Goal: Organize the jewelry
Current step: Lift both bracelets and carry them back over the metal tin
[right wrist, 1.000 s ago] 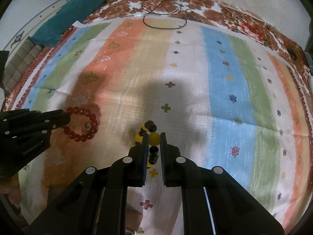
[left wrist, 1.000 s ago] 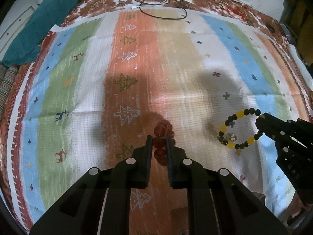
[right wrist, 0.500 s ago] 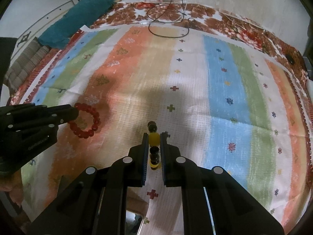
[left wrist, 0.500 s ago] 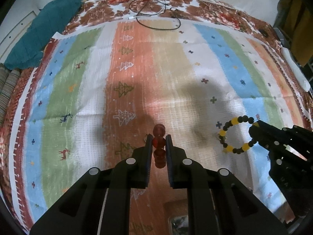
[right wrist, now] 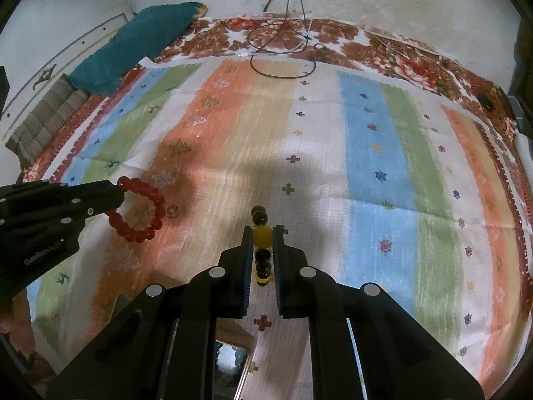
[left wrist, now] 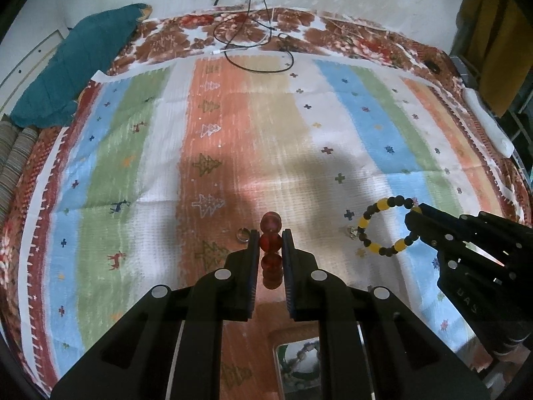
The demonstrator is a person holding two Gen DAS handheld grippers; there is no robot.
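My left gripper [left wrist: 269, 238] is shut on a red bead bracelet [left wrist: 270, 243] and holds it above the striped cloth [left wrist: 233, 140]; the right wrist view shows the bracelet as a ring [right wrist: 141, 208] hanging from the left gripper [right wrist: 116, 196]. My right gripper [right wrist: 261, 235] is shut on a black and yellow bead bracelet [right wrist: 261, 236], also lifted; the left wrist view shows it as a ring [left wrist: 386, 226] at the right gripper's [left wrist: 414, 220] tip. A small silver ring [left wrist: 242, 234] lies on the cloth just left of my left fingertips.
A small open box with a mirror lid [left wrist: 299, 366] sits below the grippers, near the front edge. A teal cushion [left wrist: 76, 63] lies at the far left. Black and white cables [left wrist: 253, 40] lie at the far edge of the cloth. A small clear bead [right wrist: 172, 211] lies by the red bracelet.
Both grippers have risen and pulled back from the cloth with their bracelets held. The box with the mirror has come into view below.
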